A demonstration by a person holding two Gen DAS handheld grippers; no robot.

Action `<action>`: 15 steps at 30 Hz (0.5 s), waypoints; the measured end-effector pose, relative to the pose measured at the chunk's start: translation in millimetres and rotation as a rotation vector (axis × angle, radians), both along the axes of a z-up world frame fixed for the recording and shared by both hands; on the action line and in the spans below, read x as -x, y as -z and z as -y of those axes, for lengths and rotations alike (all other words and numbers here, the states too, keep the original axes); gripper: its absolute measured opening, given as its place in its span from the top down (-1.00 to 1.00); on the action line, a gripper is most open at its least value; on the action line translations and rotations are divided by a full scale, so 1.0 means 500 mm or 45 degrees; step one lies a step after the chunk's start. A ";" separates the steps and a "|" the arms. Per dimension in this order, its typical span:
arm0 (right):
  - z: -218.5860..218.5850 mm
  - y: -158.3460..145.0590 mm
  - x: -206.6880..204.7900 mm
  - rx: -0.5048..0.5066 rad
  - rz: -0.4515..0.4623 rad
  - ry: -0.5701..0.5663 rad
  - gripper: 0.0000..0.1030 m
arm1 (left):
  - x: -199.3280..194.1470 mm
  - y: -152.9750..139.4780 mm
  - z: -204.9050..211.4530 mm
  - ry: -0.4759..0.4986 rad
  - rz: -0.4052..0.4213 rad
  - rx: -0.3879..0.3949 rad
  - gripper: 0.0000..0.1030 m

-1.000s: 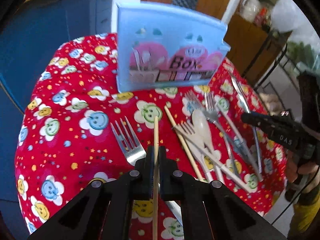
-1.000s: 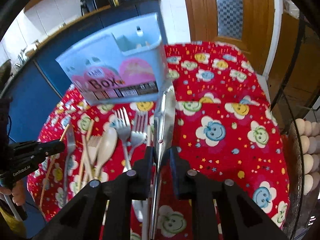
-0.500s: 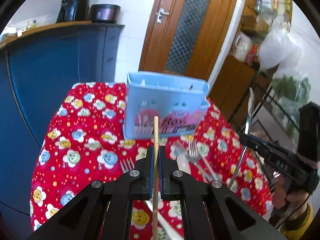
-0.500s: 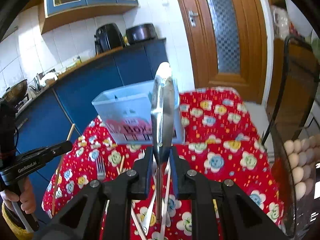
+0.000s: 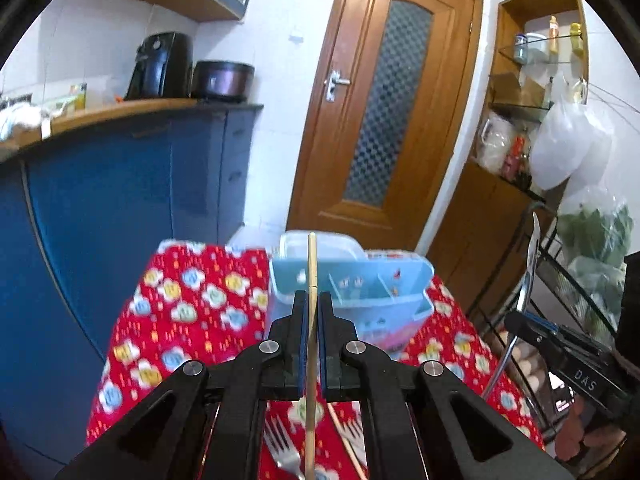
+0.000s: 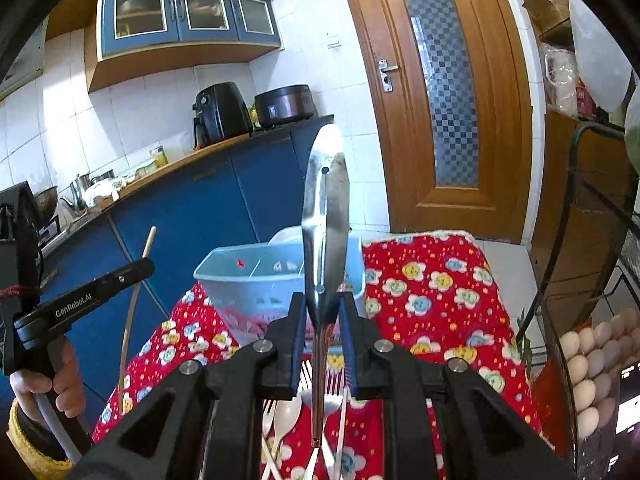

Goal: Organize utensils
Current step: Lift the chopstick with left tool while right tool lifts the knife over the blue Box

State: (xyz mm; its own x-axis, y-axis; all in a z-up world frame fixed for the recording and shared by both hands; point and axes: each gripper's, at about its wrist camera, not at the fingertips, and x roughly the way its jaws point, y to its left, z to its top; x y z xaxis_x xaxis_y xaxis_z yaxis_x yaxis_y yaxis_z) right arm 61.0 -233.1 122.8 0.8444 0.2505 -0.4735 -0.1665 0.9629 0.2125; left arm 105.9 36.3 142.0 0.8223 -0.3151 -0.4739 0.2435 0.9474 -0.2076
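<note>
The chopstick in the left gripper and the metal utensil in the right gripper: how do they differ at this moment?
The chopstick is a thin, pale wooden stick; the metal utensil is broad, flat and shiny. The left gripper pinches the chopstick with its pads almost together; the right gripper stands wider around the metal utensil's narrower part. Both are held raised above the red tablecloth, pointing toward the blue caddy.
</note>
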 end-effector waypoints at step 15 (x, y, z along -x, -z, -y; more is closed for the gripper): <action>-0.004 -0.076 -0.123 0.018 0.123 0.019 0.64 | -0.155 -0.100 0.040 -0.081 0.185 0.061 0.93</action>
State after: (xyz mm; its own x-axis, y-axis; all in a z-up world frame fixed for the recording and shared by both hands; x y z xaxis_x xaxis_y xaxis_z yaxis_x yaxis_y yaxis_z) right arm 122.5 -231.1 160.6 0.8898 0.2316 -0.3931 -0.1712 0.9681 0.1828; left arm 183.4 16.3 192.1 0.9002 -0.2793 -0.3342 0.2139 0.9519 -0.2195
